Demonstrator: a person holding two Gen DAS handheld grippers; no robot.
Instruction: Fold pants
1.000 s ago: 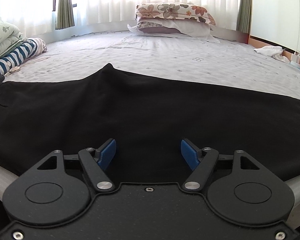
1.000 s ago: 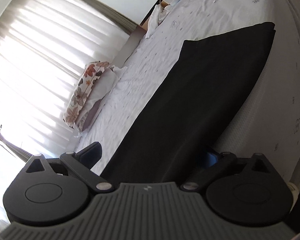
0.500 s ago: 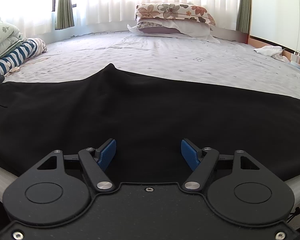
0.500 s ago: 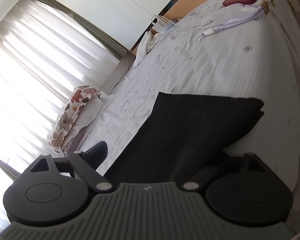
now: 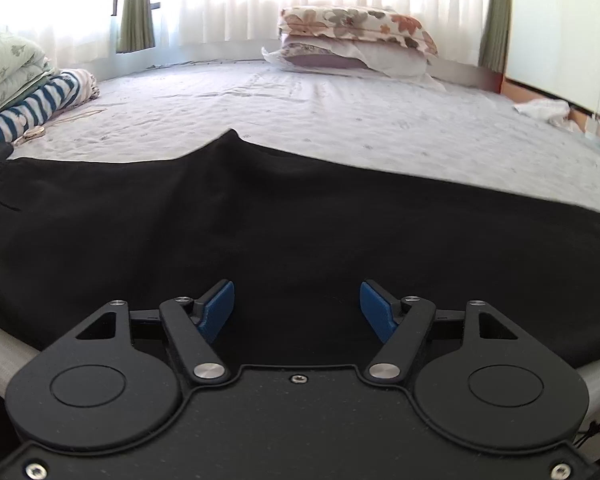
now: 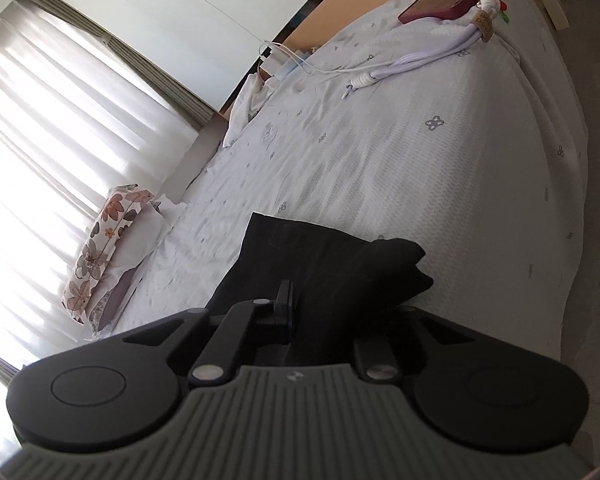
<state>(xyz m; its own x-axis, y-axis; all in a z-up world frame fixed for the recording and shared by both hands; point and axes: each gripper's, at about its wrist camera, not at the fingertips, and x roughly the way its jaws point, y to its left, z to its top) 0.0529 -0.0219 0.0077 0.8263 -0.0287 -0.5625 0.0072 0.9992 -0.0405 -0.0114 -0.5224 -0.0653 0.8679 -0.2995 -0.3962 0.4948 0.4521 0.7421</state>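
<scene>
Black pants (image 5: 300, 216) lie flat across the near part of a bed, waistband at the far left. My left gripper (image 5: 297, 308) is open, its blue pads (image 5: 216, 308) spread just above the pants near the bed's front edge. In the right wrist view my right gripper (image 6: 324, 312) is shut on the leg end of the pants (image 6: 340, 264), which bunches between the fingers. The right finger is hidden by the cloth.
Stacked floral pillows (image 5: 356, 40) sit at the head of the bed. Folded bedding and striped cloth (image 5: 32, 92) lie at the left. A white cloth (image 5: 544, 110) lies at the right edge. A dark red case with white cables (image 6: 444, 0) lies near the bed's corner.
My right gripper has closed on the pants' leg end and drawn it up, so the cloth now bunches. The left gripper has stayed still and open.
</scene>
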